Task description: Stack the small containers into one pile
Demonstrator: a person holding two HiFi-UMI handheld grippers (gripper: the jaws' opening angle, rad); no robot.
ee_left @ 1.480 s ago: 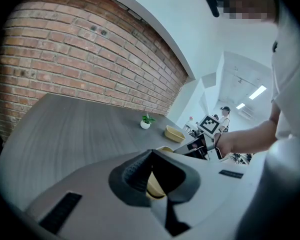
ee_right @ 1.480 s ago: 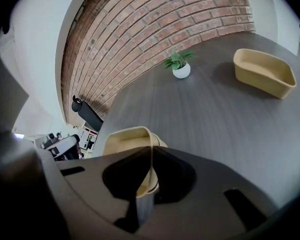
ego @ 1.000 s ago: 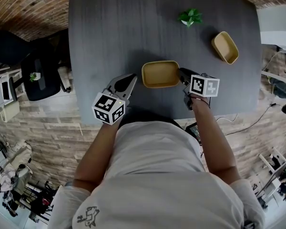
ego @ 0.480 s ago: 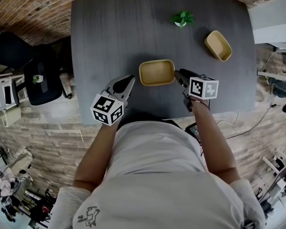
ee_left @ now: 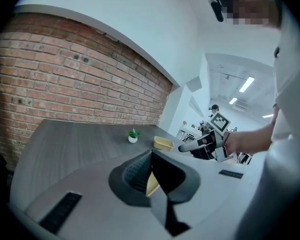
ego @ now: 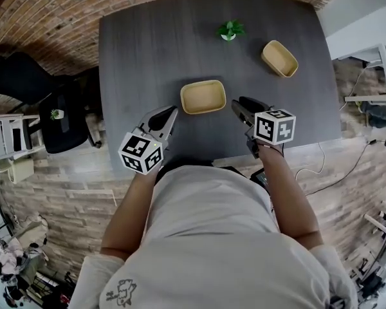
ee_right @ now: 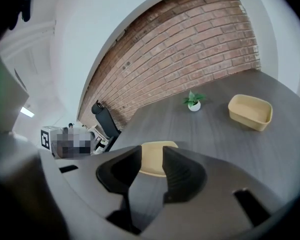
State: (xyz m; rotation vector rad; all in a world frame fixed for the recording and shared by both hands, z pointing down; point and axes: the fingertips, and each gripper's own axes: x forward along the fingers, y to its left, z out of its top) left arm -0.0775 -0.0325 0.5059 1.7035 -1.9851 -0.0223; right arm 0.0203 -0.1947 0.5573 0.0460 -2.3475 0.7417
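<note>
Two shallow tan containers sit apart on the dark table (ego: 148,50). The near container (ego: 202,97) (ee_right: 152,165) lies between my two grippers; the far container (ego: 280,58) (ee_right: 250,111) (ee_left: 163,143) is at the back right. My right gripper (ego: 239,105) (ee_right: 152,152) sits just right of the near container, apart from it. Its jaws are opening, with nothing between them. My left gripper (ego: 170,113) (ee_left: 151,158) rests left of the near container with its jaws together, not touching it. Only a tan sliver of that container shows past them.
A small potted plant (ego: 229,30) (ee_right: 193,102) stands at the back of the table, left of the far container. A black office chair (ego: 61,111) is off the table's left side. The front table edge runs just under both grippers.
My right gripper has let go of the near container's right end, opened and drawn back a little. The left gripper has barely moved.
</note>
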